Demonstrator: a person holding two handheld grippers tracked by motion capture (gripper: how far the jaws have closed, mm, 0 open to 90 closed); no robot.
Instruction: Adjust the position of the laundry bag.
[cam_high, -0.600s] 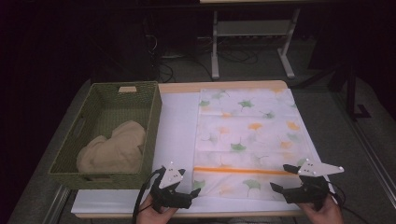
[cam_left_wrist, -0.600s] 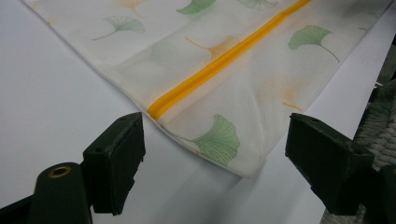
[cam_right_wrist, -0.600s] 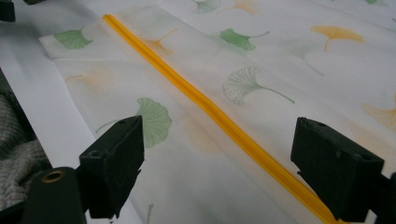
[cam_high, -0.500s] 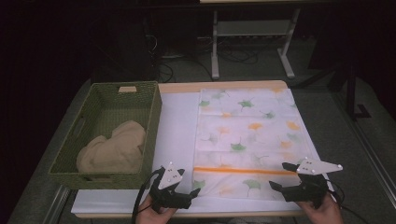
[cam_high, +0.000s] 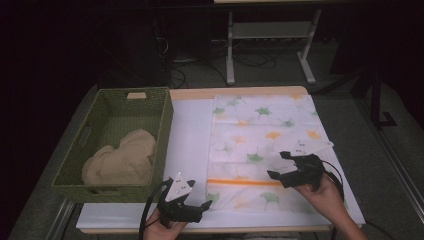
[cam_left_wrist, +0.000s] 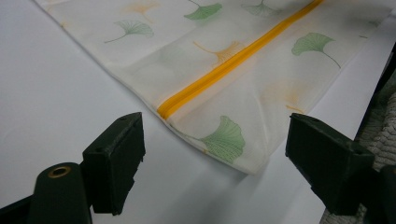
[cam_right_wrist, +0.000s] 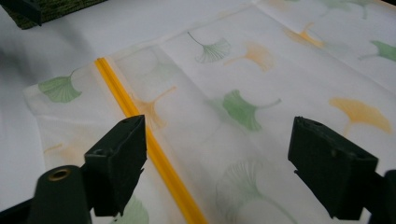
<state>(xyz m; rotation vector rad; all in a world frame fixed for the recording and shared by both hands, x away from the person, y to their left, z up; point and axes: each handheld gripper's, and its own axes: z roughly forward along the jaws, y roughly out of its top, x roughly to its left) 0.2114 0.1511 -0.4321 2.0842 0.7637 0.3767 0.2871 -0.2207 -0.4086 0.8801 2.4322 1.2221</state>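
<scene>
1. High view: a leaf-printed cloth (cam_high: 265, 145) with an orange stripe (cam_high: 240, 182) lies flat on the white table (cam_high: 190, 130), just right of a green basket (cam_high: 120, 135) holding a beige towel (cam_high: 120, 160).
2. The left gripper (cam_high: 192, 206), jaws spread wide and empty, sits at the cloth's near left corner.
3. The right gripper (cam_high: 285, 165), jaws likewise spread and holding nothing, hangs over the cloth near the stripe.

Both grippers are chunky matte black things with blocky fingers (cam_left_wrist: 114, 161) and a little brass-ringed hole near the base. The left gripper (cam_high: 186, 206) wears a pale grey three-cornered plate, and black cables loop off each. Bare forearms, no sleeves.
</scene>
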